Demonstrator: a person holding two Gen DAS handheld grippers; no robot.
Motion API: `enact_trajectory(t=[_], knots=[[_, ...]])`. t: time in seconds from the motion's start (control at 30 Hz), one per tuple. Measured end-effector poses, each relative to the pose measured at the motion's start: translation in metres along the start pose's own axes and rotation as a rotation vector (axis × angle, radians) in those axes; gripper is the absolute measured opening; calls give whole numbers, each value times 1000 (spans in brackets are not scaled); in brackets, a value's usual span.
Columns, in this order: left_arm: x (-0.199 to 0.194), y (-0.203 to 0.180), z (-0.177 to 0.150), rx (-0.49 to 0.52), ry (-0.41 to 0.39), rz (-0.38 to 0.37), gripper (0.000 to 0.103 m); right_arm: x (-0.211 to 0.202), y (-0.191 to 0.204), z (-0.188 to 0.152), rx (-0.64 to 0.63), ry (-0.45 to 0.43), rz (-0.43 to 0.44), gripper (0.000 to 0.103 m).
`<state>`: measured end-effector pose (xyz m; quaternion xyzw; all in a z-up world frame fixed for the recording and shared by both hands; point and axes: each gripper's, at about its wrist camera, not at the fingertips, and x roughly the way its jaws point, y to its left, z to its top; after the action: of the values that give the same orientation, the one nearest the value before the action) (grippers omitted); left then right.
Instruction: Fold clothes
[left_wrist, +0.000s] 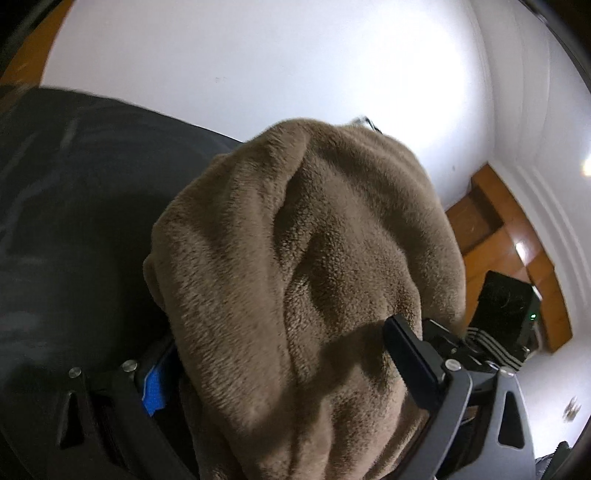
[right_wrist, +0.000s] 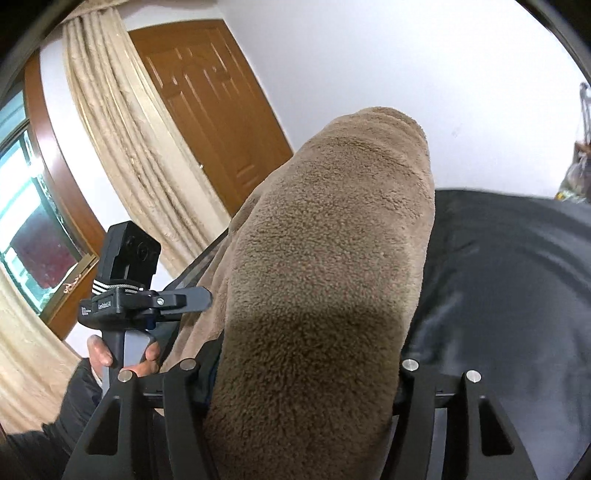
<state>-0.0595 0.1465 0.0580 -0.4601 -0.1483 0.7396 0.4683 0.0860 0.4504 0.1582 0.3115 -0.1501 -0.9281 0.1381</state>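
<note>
A brown fleece garment (left_wrist: 295, 258) fills the left wrist view, bunched between the two fingers of my left gripper (left_wrist: 280, 339), which is shut on it. One finger (left_wrist: 410, 354) shows black at the right; blue tape marks the other. In the right wrist view the same garment (right_wrist: 325, 258) drapes over my right gripper (right_wrist: 310, 332) and hides its fingertips, which grip the cloth. Both grippers hold it up above a dark bed cover (right_wrist: 517, 295). The left gripper's body (right_wrist: 122, 291) and the hand (right_wrist: 140, 363) that holds it show at the left.
The dark cover (left_wrist: 74, 221) spreads under and beside the garment. A wooden door (right_wrist: 207, 110), a beige curtain (right_wrist: 122, 129) and a window (right_wrist: 22, 221) stand behind. White walls and orange wooden furniture (left_wrist: 517, 240) are further off.
</note>
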Motion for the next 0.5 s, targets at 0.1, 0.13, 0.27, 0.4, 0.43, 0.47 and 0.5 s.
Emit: enact_trajectory(t=[0.1,0.13,0.27,0.4,0.43,0.47,0.5], knots=[[26,-38,5,43,30,-5,99,-34,-19,-6,10,-42,-42,63],[37,-50,7,50,44,-11,99,-45,-27,-10,21,-54,-57,63],[98,-96,16,76,124,-35,95,-99,-75,-21,77,-100,-131,63],[155,-145,20,112,194,-44,95,-149,-125,-33,140,-137,-211,63],[170,-160,21,124,210,-48,94,-159,-134,-36,157,-146,-228,63],[184,-177,22,137,226,-52,94,-170,-144,-39,174,-155,-244,63],[199,-194,22,150,241,-56,94,-182,-155,-43,193,-166,-264,63]])
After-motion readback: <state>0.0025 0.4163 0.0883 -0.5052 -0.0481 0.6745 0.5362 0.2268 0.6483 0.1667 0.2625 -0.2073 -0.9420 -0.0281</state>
